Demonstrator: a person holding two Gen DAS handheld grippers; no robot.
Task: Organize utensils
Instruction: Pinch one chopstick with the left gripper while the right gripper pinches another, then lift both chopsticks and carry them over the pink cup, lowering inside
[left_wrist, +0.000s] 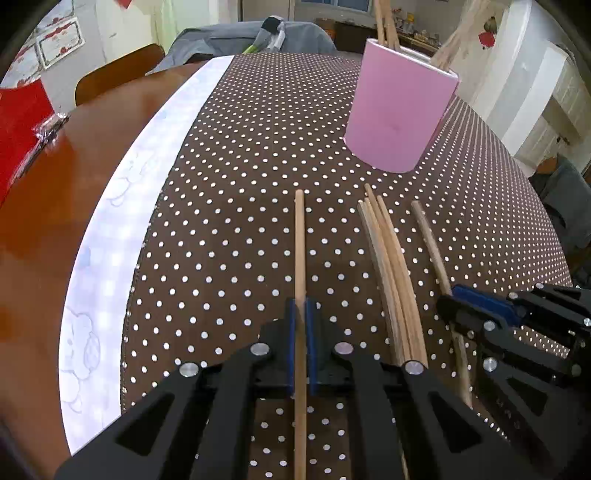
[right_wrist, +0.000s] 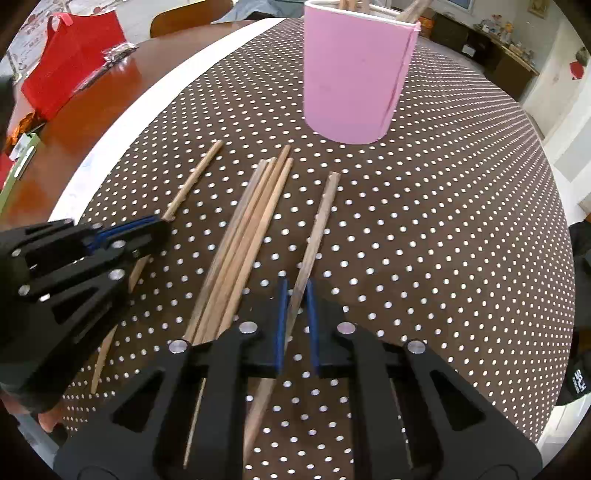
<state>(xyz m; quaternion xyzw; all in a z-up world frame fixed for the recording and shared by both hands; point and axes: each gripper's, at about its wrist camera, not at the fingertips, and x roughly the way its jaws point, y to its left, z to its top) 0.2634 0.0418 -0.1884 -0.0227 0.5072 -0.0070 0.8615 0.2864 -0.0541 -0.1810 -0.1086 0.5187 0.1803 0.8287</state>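
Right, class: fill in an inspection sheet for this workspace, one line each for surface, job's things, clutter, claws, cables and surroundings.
Surface: brown polka-dot tablecloth over a wooden table.
Job's things: pink holder upright, chopsticks already in it; loose chopstick bundle lying between two single chopsticks.
Clutter: red bag on the table's far side.
Claws: left claw shut on the left single chopstick; right claw shut on the right single chopstick.
Cables: nothing seen.
Surroundings: wooden chair, white cabinet.
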